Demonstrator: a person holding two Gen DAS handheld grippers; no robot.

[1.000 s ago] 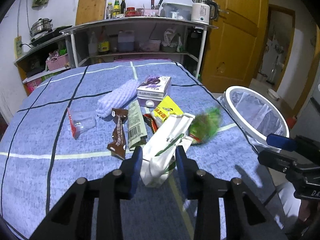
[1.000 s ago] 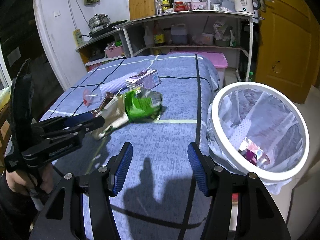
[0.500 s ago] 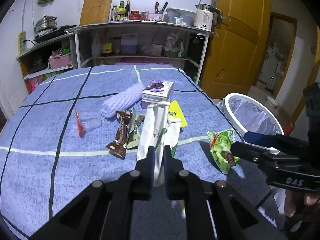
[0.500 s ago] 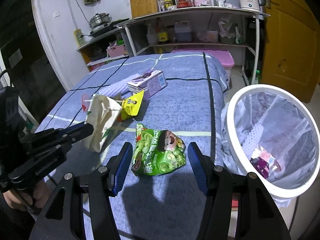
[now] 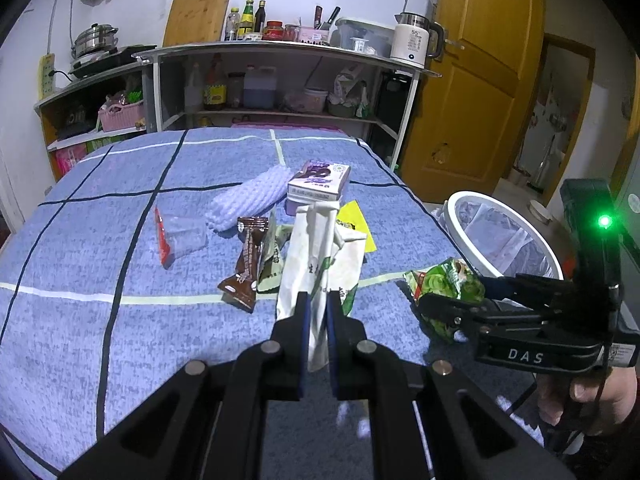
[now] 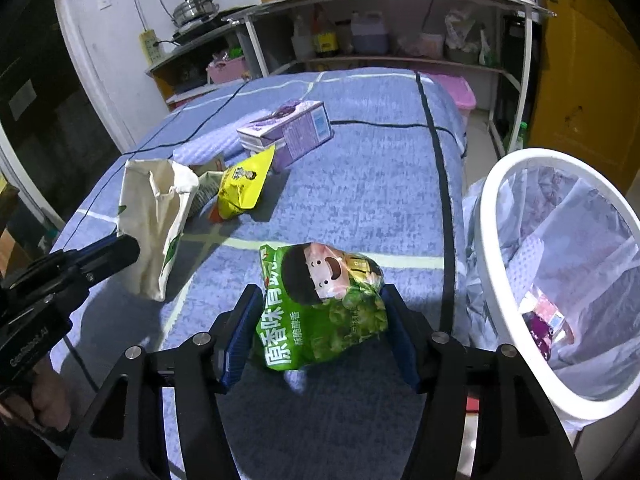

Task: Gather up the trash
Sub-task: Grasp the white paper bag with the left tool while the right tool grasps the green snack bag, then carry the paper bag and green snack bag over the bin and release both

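The left gripper (image 5: 316, 316) has its jaws pinched on a white paper bag (image 5: 320, 256), lifted over the table (image 5: 80, 320). The right gripper (image 6: 320, 332), jaws spread, brackets a green snack packet (image 6: 324, 312) near the bin (image 6: 490, 248). Some wrappers are binned; most litter remains.

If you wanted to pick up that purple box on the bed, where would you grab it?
Across its two long sides, coming down from above. The purple box lies flat with its broad face up, and its narrow width suits the fingers. The yellow packet leans against its near end, so grip toward the far end.
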